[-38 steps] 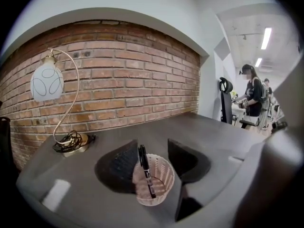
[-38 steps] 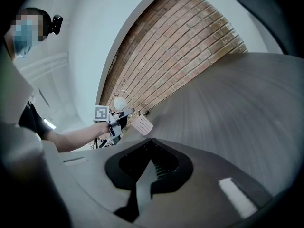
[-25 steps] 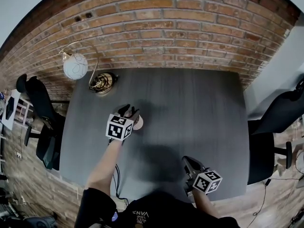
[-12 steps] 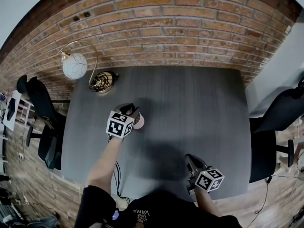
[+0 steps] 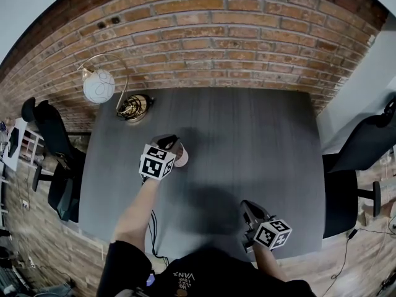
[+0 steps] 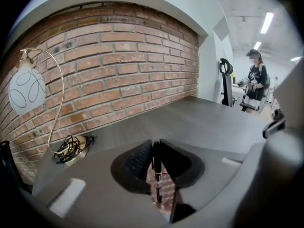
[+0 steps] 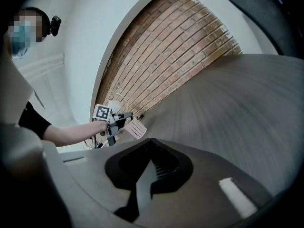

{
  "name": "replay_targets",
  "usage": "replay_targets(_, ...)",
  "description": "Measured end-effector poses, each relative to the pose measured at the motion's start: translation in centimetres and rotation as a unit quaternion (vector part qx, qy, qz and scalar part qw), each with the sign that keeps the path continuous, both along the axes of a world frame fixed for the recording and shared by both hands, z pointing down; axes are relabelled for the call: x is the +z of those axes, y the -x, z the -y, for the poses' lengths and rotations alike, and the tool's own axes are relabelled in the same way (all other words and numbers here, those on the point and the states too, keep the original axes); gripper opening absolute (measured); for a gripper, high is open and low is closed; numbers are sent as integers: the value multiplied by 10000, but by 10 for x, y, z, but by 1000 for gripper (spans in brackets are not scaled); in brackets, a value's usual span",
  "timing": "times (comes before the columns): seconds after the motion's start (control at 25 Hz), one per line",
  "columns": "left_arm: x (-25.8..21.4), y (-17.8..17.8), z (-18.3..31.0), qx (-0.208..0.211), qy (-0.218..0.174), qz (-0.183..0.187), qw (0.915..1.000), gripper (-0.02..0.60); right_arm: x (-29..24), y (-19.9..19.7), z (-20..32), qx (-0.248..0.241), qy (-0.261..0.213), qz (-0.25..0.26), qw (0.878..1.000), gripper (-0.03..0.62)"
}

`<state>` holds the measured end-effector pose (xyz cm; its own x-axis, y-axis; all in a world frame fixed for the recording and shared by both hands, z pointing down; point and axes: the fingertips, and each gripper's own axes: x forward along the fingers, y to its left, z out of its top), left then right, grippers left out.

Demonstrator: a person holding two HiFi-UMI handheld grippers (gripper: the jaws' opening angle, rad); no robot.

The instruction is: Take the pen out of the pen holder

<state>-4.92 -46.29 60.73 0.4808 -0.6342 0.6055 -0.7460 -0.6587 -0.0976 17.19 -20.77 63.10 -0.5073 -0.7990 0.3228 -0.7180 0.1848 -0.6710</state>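
A pale pink mesh pen holder (image 5: 181, 156) stands on the dark grey table (image 5: 247, 141), left of the middle. My left gripper (image 5: 169, 143) hangs over the holder's mouth. In the left gripper view a black pen (image 6: 156, 175) stands upright in the pen holder (image 6: 164, 191). The left gripper (image 6: 156, 144) has just been closing its jaws, and the pads now press on the pen's top. My right gripper (image 5: 247, 208) rests near the table's front edge, far from the holder. The right gripper (image 7: 151, 161) is shut with nothing between its jaws.
A lamp with a white globe (image 5: 99, 85) and a brass base wrapped in cable (image 5: 133, 107) stands at the table's back left, by the brick wall. Black office chairs stand to the left (image 5: 52, 141) and the right (image 5: 365, 147). A person (image 6: 255, 82) stands far off.
The left gripper's jaws have drawn together over the pen holder. Both hands have kept their places.
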Motion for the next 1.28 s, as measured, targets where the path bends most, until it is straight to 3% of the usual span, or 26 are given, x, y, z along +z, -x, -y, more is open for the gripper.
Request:
replay_targets(0.4,-48,2,-8,-93,-518,-654,9965,106,-16,5,-13,63,-152,-53,9999,2)
replay_targets(1.0,-115,23,-51,-200,-1178,-1449,9822,106,-40,27,-51,83,-352,-104,9993,2)
replay_targets(1.28,-132,33,-82,-165,-1281,-1762,9758,106,-50,45,-67,4,-410,-151,9990,2)
